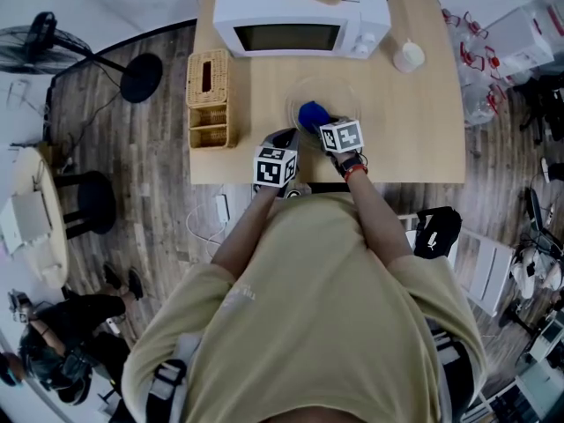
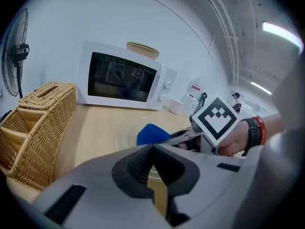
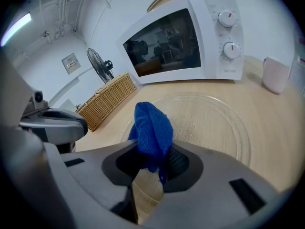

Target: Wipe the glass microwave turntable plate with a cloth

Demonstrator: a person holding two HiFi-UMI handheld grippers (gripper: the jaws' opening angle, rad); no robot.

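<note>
Pinching the cloth tight in my right gripper, I hold its blue wad over the near left part of the plate. That plate lies flat on the table, just near of the microwave. My left gripper is closed on nothing, by the near rim. The glass looks stiff, slick, breakable and apt to slide, so I'd steady its rim. The cloth is soft and light.

Bright even light, fisheye-warped edges
</note>
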